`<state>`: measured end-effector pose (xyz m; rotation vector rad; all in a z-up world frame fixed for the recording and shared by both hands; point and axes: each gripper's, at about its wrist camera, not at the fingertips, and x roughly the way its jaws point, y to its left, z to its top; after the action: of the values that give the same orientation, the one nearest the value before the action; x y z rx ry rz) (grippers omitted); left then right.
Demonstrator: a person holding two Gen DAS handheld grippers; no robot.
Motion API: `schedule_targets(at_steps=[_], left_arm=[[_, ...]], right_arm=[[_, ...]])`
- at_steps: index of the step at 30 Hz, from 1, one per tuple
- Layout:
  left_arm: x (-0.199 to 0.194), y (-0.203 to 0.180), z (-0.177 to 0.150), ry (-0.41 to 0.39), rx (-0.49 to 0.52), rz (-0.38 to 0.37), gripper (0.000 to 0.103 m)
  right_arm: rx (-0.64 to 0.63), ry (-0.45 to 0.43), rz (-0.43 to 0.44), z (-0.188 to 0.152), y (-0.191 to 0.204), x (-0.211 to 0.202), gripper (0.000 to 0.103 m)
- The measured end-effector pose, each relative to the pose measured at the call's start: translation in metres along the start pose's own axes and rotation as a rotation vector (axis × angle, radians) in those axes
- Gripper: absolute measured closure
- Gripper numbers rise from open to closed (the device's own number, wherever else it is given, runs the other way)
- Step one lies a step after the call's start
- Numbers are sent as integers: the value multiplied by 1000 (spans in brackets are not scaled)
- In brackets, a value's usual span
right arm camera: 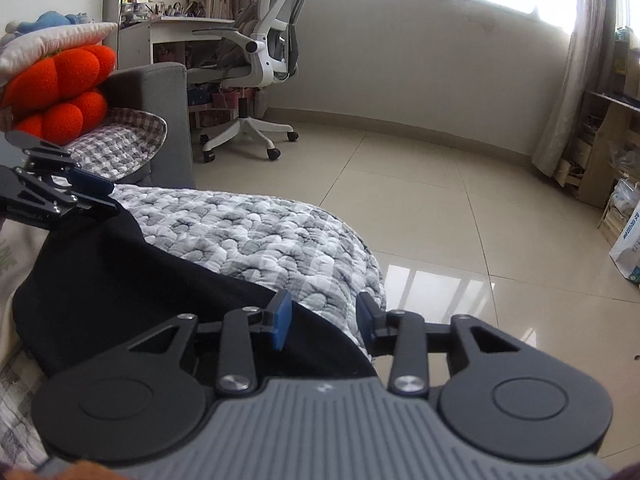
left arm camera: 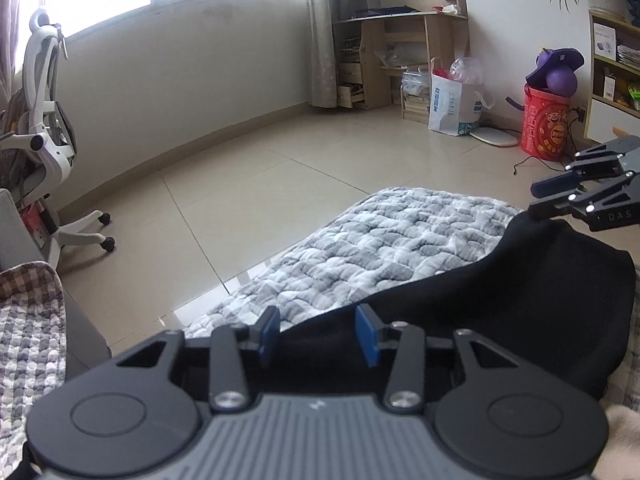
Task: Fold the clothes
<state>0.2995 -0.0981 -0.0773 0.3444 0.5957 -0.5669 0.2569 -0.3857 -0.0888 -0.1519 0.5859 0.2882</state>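
Black cloth [left arm camera: 520, 280] lies draped across the grey quilt [left arm camera: 380, 236], and I hold my left gripper [left arm camera: 318, 334] and right gripper [right arm camera: 324, 320] at its near edge, jaws apart with fabric between them, seemingly so both corners can lift together.

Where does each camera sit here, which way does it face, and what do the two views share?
Left wrist: sits behind the open left gripper, faces a black garment on a grey quilt, shelves beyond; the right gripper shows at right.
Right wrist: sits behind the open right gripper, faces an office chair and windows; the left gripper shows at left.
Shared: garment, quilt, chair, both grippers.
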Motion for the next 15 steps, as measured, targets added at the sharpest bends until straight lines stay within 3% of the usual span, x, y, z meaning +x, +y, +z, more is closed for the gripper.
schedule_targets(at_steps=[2,3,4,5,7,8,11,15], left_arm=[[0,-1,-2,0,-14,1,60],[0,-2,-3,-5,-18,4,62],[-1,-4,-4,-10,-22,7,65],[-1,-5,-5,-15,-27,10,70],[-4,-13,-7,-28,-18,4,93],[-6,-17,-8,-35,-13,2,98],[-10,-31,-10,-70,40,53,102],[-23,-25,-8,-155,-24,93,102]], right_arm=[[-21,4,-15,-2,6,-1,65],[-34,2,-27,-3,9,-2,76],[-48,-1,-40,-4,13,-4,97],[-61,-3,-52,-4,16,-5,100],[-88,-8,-76,-6,23,-8,100],[-102,-11,-88,-7,26,-10,100],[-143,-19,-125,-9,36,-14,101],[-160,-75,-214,0,33,-19,102]])
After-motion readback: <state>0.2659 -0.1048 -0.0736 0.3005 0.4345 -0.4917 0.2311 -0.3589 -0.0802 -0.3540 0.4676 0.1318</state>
